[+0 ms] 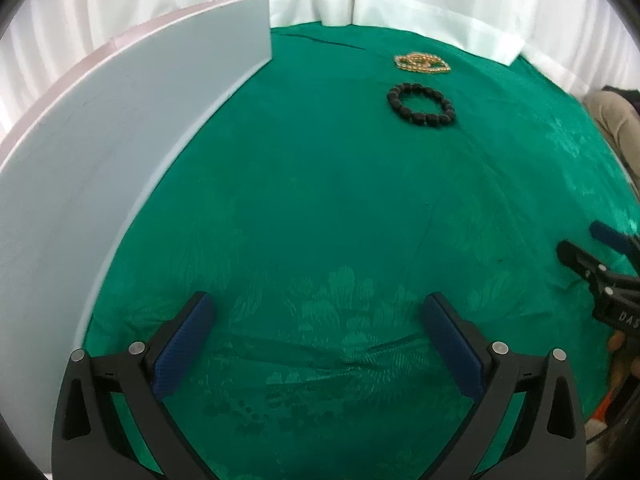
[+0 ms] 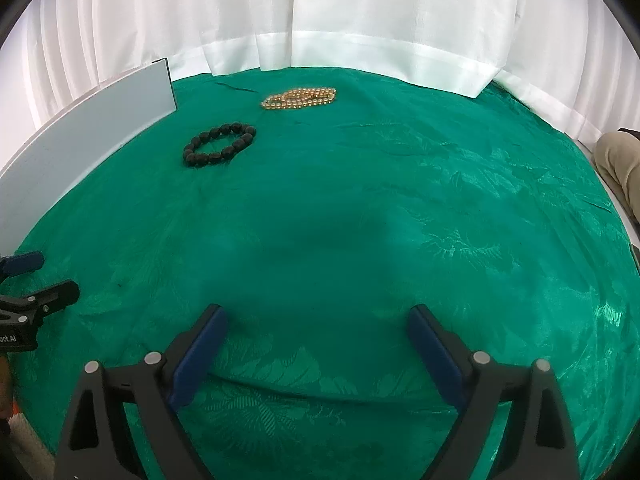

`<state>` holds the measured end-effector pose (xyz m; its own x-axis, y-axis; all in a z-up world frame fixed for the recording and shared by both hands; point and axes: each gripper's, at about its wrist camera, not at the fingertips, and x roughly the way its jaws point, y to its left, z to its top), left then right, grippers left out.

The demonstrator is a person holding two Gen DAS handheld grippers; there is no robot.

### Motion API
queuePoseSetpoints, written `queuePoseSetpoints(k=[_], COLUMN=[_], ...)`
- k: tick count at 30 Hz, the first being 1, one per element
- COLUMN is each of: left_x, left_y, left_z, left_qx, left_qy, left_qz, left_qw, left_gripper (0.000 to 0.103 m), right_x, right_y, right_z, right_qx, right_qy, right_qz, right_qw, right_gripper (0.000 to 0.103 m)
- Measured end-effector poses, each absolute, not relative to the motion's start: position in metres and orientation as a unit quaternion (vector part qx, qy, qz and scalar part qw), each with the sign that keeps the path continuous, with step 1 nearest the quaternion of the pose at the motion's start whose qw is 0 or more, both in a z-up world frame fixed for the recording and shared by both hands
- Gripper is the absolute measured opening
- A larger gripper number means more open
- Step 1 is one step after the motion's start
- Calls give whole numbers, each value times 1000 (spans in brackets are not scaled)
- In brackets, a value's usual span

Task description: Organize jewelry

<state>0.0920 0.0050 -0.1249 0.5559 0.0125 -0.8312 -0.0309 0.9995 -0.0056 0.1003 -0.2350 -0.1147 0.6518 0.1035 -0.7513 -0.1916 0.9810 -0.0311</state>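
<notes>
Jewelry untouched: black bead bracelet (image 1: 421, 105) and gold bead necklace (image 1: 422, 63) lie far across the green-clothed worktop (image 1: 320, 208) beside a white box (image 1: 120, 152), both hand-held grippers (left (image 1: 318, 312), right (image 2: 318, 322)) wide, empty; sorting unstarted.

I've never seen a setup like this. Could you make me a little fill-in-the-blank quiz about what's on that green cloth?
1. The bracelet of chunky beads is ____ in colour.
2. The gold bead necklace lies ____ from the cameras than the bracelet.
3. The pale blue box stands along the ____ side of the green cloth in both views.
4. The left gripper and the right gripper are both ____, holding nothing.

Missing words: black; farther; left; open
</notes>
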Motion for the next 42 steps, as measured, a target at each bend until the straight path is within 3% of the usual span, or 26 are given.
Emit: queuePoseSetpoints(k=[15, 23, 31, 42], left_x=[91, 94, 154, 249], left_y=[10, 14, -4, -82], left_z=[-119, -80, -41, -78], left_qx=[-20, -35, -50, 38], left_qy=[484, 457, 452, 450], left_qz=[-5, -30, -104, -142], left_qw=[875, 888, 884, 881], left_gripper=[102, 102, 102, 98], right_x=[100, 100, 100, 100], right_y=[-236, -236, -234, -233], right_z=[-115, -115, -114, -114], right_qx=[-53, -52, -47, -46], right_qy=[408, 408, 405, 404], right_qz=[83, 83, 85, 85], right_qw=[908, 908, 909, 909], right_gripper=[94, 94, 95, 96])
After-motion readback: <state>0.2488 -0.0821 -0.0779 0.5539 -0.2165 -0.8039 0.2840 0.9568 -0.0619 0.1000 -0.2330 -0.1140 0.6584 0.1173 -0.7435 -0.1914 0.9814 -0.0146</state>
